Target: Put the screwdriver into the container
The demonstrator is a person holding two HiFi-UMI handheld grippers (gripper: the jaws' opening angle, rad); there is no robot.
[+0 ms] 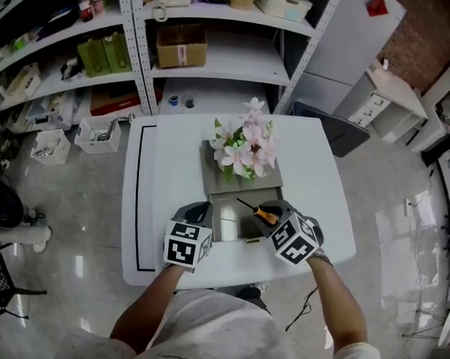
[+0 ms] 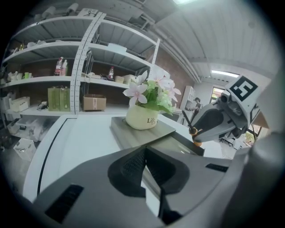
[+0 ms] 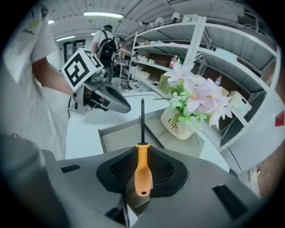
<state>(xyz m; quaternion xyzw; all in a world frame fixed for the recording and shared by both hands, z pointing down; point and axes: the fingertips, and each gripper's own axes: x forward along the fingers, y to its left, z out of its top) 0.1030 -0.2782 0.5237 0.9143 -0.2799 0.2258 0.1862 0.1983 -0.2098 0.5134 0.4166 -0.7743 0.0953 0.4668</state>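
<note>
An orange-handled screwdriver [image 1: 259, 211] [image 3: 141, 171] is clamped by its handle in my right gripper [image 1: 272, 216] [image 3: 141, 156], which is shut on it; the black shaft points away over the container. The container is a grey open drawer [image 1: 227, 221] [image 3: 119, 136] [image 2: 178, 144] drawn out from a flat grey box on the white table [image 1: 317, 194]. My left gripper [image 1: 202, 213] [image 2: 144, 165] has its jaws together at the drawer's left wall; whether it pinches that wall is unclear. The left gripper view shows the right gripper [image 2: 213, 120] with the screwdriver [image 2: 193, 128] over the drawer's far side.
A cream pot of pink and white flowers [image 1: 245, 150] [image 2: 141, 118] [image 3: 178, 124] stands on the grey box just behind the drawer. Metal shelving [image 1: 179, 43] with boxes and bottles runs behind the table. White bins [image 1: 96, 136] sit on the floor at left.
</note>
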